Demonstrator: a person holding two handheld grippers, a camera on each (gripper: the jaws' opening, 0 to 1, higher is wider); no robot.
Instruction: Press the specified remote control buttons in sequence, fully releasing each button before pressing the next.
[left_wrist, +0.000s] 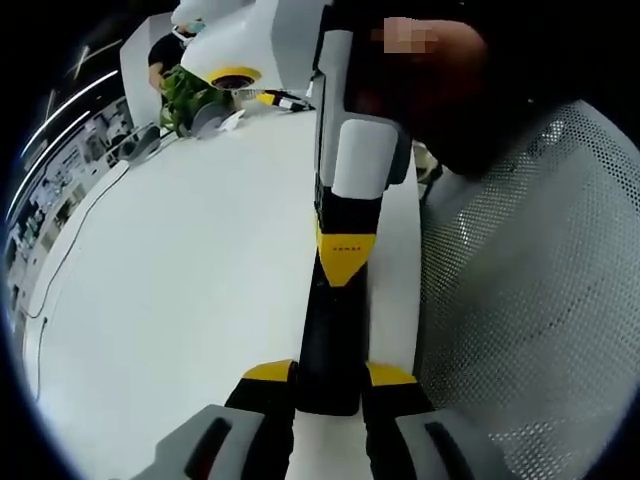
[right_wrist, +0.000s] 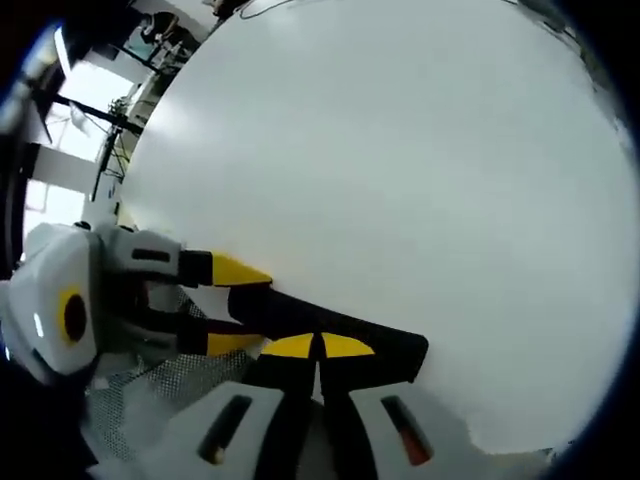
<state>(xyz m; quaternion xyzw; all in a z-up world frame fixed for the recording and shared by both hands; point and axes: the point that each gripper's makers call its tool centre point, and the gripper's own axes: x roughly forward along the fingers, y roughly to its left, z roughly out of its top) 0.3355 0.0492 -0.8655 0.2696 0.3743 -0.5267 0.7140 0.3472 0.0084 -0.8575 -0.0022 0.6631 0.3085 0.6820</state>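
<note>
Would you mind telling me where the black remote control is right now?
The black remote control lies on the white table near its edge, gripped between the left gripper jaws, with the right gripper tips closed on top of it.

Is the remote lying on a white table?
Yes, the black remote lies on the white table, with the left gripper clamped on its near end.

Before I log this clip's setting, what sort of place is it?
Probably an office or lab workspace: a large white table, a mesh-backed office chair beside it, and a green plant with a cable and bright windows beyond.
</note>
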